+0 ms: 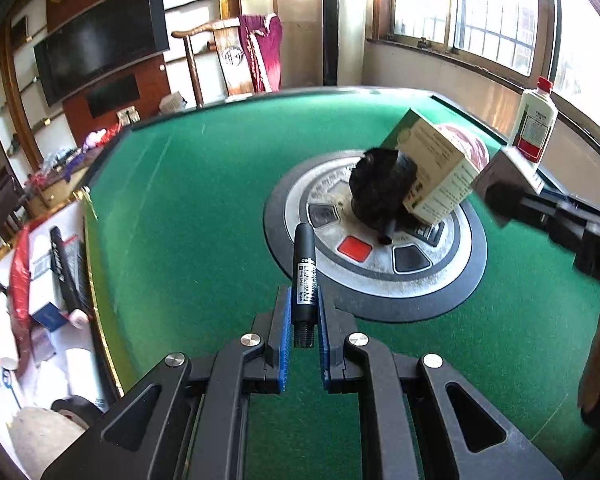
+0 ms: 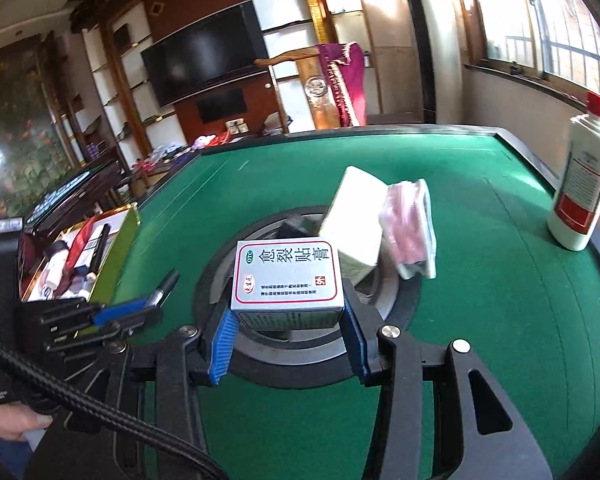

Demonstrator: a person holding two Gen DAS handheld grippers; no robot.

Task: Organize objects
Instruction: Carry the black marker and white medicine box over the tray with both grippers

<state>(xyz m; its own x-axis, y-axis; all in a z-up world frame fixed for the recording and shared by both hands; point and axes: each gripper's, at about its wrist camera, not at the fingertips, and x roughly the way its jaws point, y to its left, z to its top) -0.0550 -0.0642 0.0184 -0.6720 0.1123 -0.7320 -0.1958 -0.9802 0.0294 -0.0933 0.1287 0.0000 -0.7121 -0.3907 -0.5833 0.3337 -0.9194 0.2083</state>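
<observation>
We judge that the task is in its middle: two things are already picked up, but neither is put away, and several remain on the green table (image 1: 188, 184). Our left gripper (image 1: 304, 322) is closed tight on a black marker (image 1: 305, 276), which stands nearly upright between the blue pads (image 1: 285, 316), its threaded end pointing back toward the camera. Our right gripper (image 2: 290, 334) is partly open, and its pads press on the two sides of a small white medicine box (image 2: 287, 276), with the printed face turned up; the box is carried above the round centre panel (image 2: 384, 300) of the table. In the left wrist view this box is seen at the right edge, blurred. Still on the centre panel we see a green and white carton (image 1: 432, 168) leaning on a black lumpy object (image 1: 380, 188), and behind it a pink packet (image 2: 410, 226); what the black object is, we cannot tell. A white bottle with a red cap (image 2: 582, 180) stands alone at the far right edge of the table, well apart from both grippers. Beside the table, on the left, there is a tray (image 1: 50, 280) with mixed small things, and this is perhaps the place for the marker and the box, but we cannot be sure. The leaning pile lies just beyond both grippers.
</observation>
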